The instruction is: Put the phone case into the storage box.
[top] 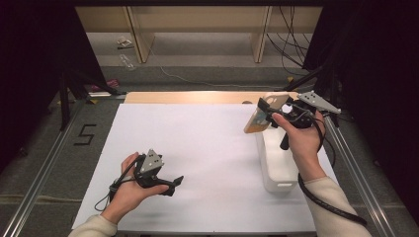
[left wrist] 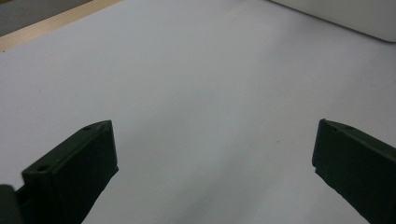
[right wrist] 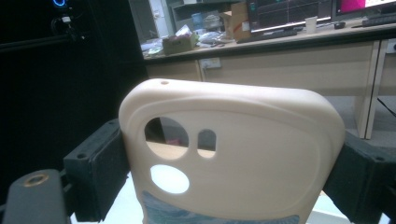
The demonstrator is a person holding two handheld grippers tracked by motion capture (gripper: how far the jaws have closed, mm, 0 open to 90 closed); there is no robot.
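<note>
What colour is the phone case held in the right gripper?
Pale peach-beige phone case, clearest in the right gripper view.

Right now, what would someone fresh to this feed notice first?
The cream phone case stands out, clamped by its sides in the right gripper and held up above the far right of the white table. Just under it lies a long white box along the right edge. The left gripper rests low at the near left, jaws wide apart with nothing between them.
</note>
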